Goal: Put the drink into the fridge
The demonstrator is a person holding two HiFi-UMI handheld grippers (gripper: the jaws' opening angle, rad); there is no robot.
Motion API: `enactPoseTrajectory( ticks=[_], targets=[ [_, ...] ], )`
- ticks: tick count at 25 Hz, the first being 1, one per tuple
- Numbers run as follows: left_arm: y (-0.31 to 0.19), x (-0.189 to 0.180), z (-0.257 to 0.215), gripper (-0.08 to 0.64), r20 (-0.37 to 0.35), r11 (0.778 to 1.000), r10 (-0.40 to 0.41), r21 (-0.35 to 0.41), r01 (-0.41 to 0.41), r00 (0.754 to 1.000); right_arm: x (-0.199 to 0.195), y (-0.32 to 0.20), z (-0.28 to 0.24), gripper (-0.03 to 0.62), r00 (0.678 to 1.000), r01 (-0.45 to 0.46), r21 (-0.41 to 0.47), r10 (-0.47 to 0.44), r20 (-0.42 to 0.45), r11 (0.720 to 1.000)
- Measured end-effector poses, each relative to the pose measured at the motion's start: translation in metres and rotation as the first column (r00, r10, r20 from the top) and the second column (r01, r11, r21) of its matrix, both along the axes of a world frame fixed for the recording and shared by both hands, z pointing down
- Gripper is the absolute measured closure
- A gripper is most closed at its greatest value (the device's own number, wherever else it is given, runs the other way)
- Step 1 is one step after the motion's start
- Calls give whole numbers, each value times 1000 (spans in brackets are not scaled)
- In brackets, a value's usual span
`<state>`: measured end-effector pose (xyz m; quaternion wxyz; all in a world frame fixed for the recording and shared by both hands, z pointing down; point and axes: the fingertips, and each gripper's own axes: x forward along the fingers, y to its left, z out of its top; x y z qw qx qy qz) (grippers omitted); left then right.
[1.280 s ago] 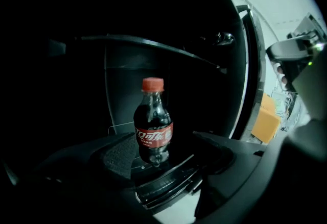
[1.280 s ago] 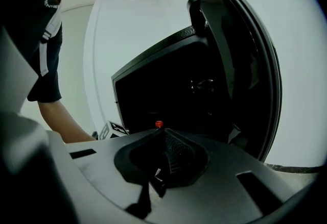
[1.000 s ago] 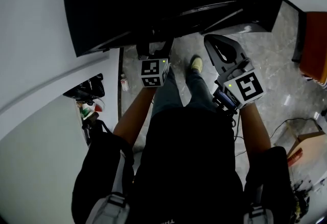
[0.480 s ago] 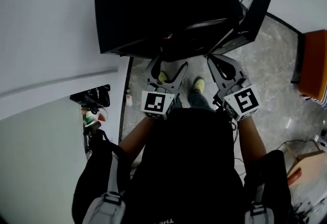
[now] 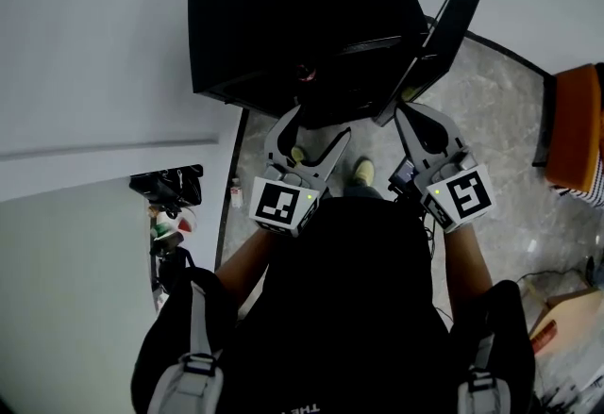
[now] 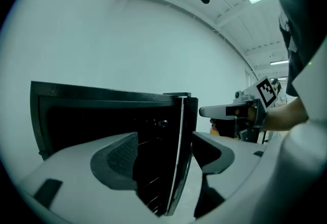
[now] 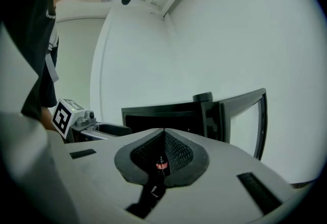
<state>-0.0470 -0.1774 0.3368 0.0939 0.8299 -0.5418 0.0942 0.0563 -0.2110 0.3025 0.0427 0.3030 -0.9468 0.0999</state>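
Observation:
The black fridge (image 5: 283, 16) stands open, its door (image 5: 453, 16) swung out to the right. My left gripper (image 5: 316, 124) hangs open and empty just in front of the opening. In the left gripper view its jaws (image 6: 166, 135) frame the door's edge (image 6: 180, 156). My right gripper (image 5: 408, 112) is shut on nothing, near the door's lower end. Through the slit under its closed tips (image 7: 164, 130) a small bottle with a red label (image 7: 162, 165) shows inside the dark fridge (image 7: 158, 113). A faint reddish spot (image 5: 304, 73) marks it in the head view.
White walls rise behind and left of the fridge. A dark bag with small items (image 5: 168, 186) and a small bottle (image 5: 236, 186) sit on the floor at left. An orange piece of furniture (image 5: 576, 115) stands at right, a cardboard box (image 5: 566, 308) lower right.
The left gripper has come back out of the fridge's dark front and its open jaws now show. Both grippers sit lower and closer to the body, and the fridge is nearer the middle of the view.

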Motion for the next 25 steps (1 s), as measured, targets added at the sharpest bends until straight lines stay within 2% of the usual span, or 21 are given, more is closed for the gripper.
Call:
enactPoseTrajectory(
  ticks=[5,10,14,21,25],
  targets=[
    [9,0,-17,225,-21,1000,-16,23,16,1000,25,2,-3,580,1000,-17,-15,17,11,1000],
    [22,2,-25,278,-6,999,-21,44,21,1000,36,14,-2,580,999,-34,-16,34,22,999],
    [26,3,-32,342,-7,999,-9,52,10,1000,39,23,1,580,999,-43,-32,43,19,999],
    [33,-2,-29,356,-14,999,1,41,-1,1000,30,37,9,580,998,-55,-60,56,11,997],
    [43,-9,-26,422,-27,999,-1,32,2,1000,22,51,16,580,998,-64,-72,64,4,995]
  ],
)
